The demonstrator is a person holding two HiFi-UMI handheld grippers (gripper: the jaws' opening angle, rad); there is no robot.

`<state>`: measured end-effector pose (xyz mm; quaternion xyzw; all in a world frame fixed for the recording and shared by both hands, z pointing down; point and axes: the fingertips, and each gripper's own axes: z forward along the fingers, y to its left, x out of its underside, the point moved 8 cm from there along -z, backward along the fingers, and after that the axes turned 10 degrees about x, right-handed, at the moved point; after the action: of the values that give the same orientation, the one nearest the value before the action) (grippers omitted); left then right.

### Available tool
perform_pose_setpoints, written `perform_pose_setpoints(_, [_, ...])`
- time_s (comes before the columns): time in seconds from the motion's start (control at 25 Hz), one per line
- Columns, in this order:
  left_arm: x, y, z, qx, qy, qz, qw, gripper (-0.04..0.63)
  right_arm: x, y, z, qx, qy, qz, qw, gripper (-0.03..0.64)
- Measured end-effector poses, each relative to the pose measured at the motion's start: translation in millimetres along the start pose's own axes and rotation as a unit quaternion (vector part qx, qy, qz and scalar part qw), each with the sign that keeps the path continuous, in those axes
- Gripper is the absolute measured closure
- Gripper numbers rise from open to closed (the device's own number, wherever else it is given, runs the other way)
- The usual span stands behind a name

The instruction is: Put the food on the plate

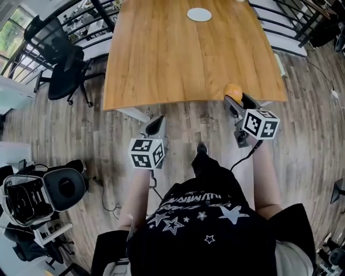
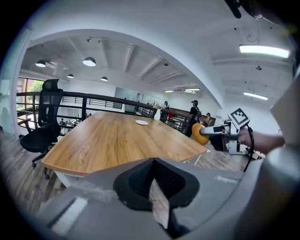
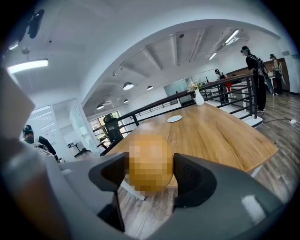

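A round orange piece of food (image 1: 233, 90) sits between the jaws of my right gripper (image 1: 237, 99), which is shut on it just over the near right corner of the wooden table (image 1: 178, 59). It fills the jaws in the right gripper view, as the food (image 3: 150, 163) held by the gripper (image 3: 150, 172). The white plate (image 1: 199, 14) lies empty at the table's far end, small in the distance as the plate (image 3: 174, 119) (image 2: 141, 122). My left gripper (image 1: 157, 124) hangs shut and empty below the table's near edge, its pads together (image 2: 152, 182). It looks across at the food (image 2: 199, 134).
A black office chair (image 1: 63, 69) stands at the table's left side. Black railings (image 1: 291, 21) run behind the table. A white vase (image 3: 199, 97) stands beyond the plate. People (image 3: 255, 70) stand far off at the right. Black and white gear (image 1: 43, 194) lies on the floor at my left.
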<state>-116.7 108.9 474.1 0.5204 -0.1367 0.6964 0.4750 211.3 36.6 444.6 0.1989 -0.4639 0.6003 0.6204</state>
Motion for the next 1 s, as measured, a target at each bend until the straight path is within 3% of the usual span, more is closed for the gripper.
perform_pose_setpoints(0.56, [-78.0, 20.8, 119.5, -0.015, 0.002, 0.006, 0.9999, 0.594, -85.5, -77.3, 102.3, -0.022, 0.009, 0.002, 1.0, 0.305])
perform_pose_setpoints(1.0, [-110.6, 36.2, 135.6, -0.023, -0.014, 0.003, 0.9996, 0.594, -119.3, -84.6, 133.8, -0.029, 0.007, 0.0, 1.0, 0.305])
